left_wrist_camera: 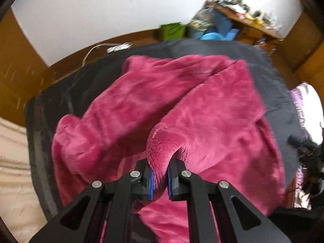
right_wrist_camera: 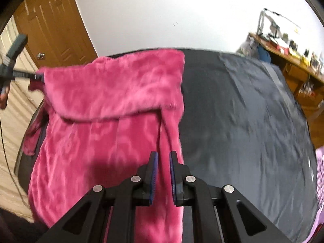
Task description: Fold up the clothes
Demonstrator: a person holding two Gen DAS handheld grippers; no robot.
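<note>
The fuzzy pink garment (left_wrist_camera: pixel 162 105) lies on a dark sheet (right_wrist_camera: pixel 243 111). The left gripper (left_wrist_camera: pixel 160 174) pinches a pink fold, pointing steeply down. Only the right view shows the right gripper (right_wrist_camera: pixel 162 174) pinching its edge, and a door (right_wrist_camera: pixel 54 26).

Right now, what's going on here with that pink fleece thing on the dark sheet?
A person is folding a pink fleece garment with two handheld grippers over a dark sheet. The left gripper has its jaws shut on a bunched fold of the fleece. The right gripper pinches the garment's right edge. In the right wrist view, one part of the fleece is lifted and doubled over the rest. The fold is under way, not finished.
</note>
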